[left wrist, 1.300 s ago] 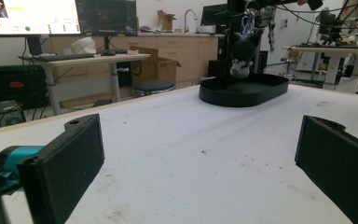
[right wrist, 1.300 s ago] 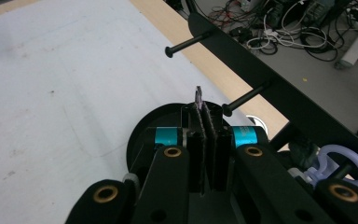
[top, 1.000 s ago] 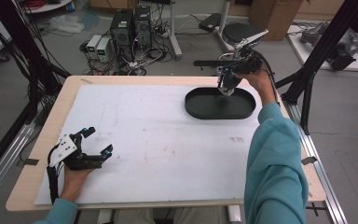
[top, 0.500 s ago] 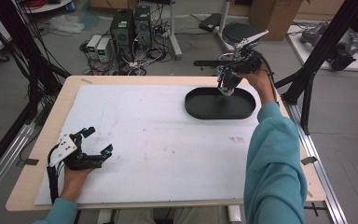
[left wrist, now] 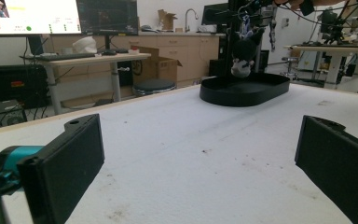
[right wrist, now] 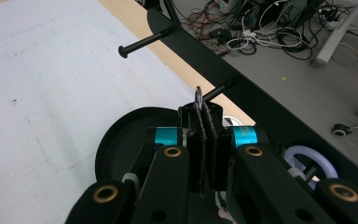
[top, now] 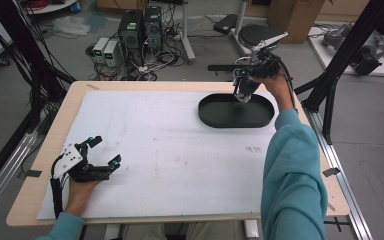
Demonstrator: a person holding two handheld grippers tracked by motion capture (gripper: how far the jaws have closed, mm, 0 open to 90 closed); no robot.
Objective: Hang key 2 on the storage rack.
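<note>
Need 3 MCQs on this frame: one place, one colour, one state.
1. Where on the table is the tray? A near left; B far right; C centre.
2. Tray colour? A black; B white; C red.
3. Right tongs? A open, empty; B shut on tray rim; C shut on a dangling small toy.
Answers: 1 B, the high view shows it at the far right; 2 A, its walls and floor are black; 3 C, the pads are pressed together and the toy hangs below, over the tray.

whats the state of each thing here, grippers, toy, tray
right gripper: shut on the small toy, held above the tray
small toy: hanging in the air, not touching the tray
tray: flat on the table, looks empty
left gripper: open, nothing between its jaws
</note>
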